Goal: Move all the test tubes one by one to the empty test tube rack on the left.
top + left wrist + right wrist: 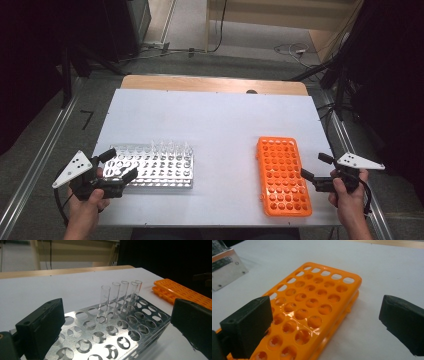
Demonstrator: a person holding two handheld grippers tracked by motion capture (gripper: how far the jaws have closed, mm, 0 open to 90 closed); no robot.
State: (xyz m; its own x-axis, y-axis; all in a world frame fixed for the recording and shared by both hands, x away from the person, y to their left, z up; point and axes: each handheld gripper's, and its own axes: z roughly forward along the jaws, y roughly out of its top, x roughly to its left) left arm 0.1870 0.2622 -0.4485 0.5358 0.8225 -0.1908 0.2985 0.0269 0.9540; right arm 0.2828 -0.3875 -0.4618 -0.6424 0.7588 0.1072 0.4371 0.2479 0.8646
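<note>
A shiny metal tube rack (160,184) lies at the table's front left. Several clear glass tubes (172,147) stand upright in its far row, toward the right end. My left gripper (121,163) is open at the rack's left end, its jaws low over the empty holes. In the left gripper view the rack (156,331) lies between the spread jaws of that gripper (117,327), with the tubes (120,297) beyond. An empty orange rack (260,170) lies at the front right. My right gripper (314,165) is open beside its right edge. In the right gripper view that gripper (324,325) hangs over the orange rack (352,287).
A white sheet (215,120) covers the table, with a wooden strip (200,82) along the far edge. Metal rails run along both sides of the table. Cables lie on the floor beyond. The metal rack's corner (224,267) shows at the upper left of the right gripper view.
</note>
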